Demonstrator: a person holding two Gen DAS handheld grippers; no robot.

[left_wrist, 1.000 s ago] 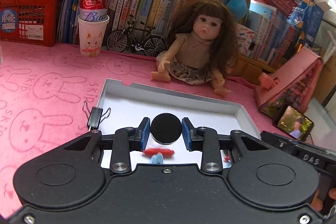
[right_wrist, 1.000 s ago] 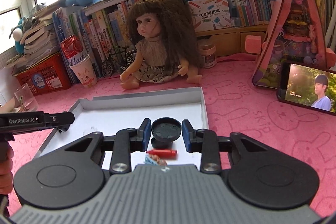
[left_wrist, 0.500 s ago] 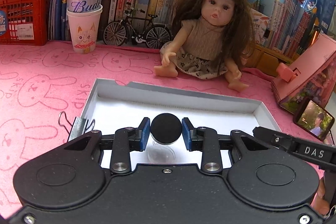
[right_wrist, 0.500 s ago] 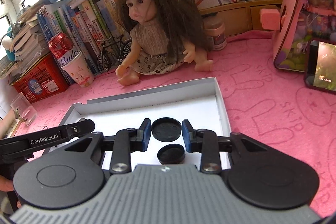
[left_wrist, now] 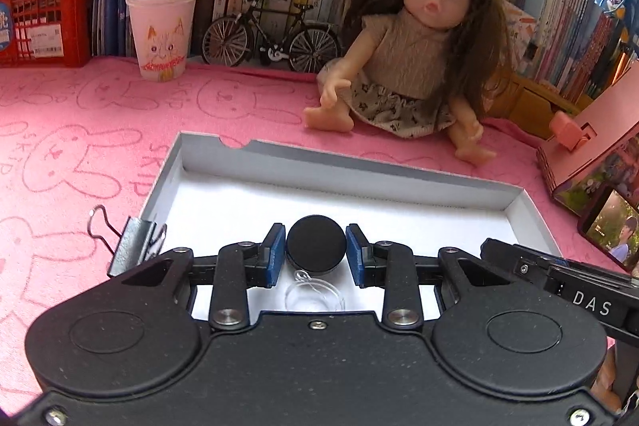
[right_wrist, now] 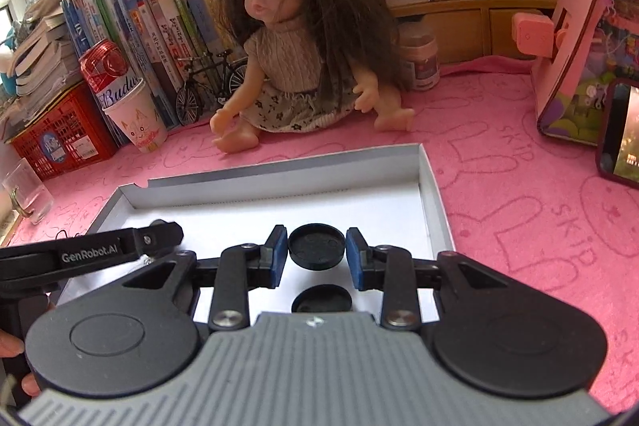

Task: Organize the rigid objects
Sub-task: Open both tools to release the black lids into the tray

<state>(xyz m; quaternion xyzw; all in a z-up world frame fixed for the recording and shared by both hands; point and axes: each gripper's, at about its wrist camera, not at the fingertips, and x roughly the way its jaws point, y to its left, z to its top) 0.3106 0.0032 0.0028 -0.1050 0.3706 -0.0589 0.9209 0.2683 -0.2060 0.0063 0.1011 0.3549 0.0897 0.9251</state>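
Note:
My left gripper [left_wrist: 316, 246] is shut on a round black cap [left_wrist: 316, 244], held over the near part of a shallow white box [left_wrist: 399, 182] on the pink cloth. A small clear round piece [left_wrist: 314, 298] lies in the box just below it. My right gripper [right_wrist: 316, 246] is shut on a black round lid [right_wrist: 316, 245] with its hollow side up, over the box [right_wrist: 429, 194]. A second black lid [right_wrist: 321, 299] lies in the box under it. The left gripper's arm [right_wrist: 92, 254] crosses the right wrist view at left.
A doll [left_wrist: 423, 38] sits behind the box. A paper cup with a red can [left_wrist: 161, 6], a model bicycle [left_wrist: 271, 34] and books line the back. A binder clip [left_wrist: 127, 242] lies left of the box. A pink toy house [right_wrist: 587, 26] and a phone [right_wrist: 621, 130] stand at right.
Both grippers moved forward and lower over the box with their lids still held. The red and blue items seen under them a second ago are out of view.

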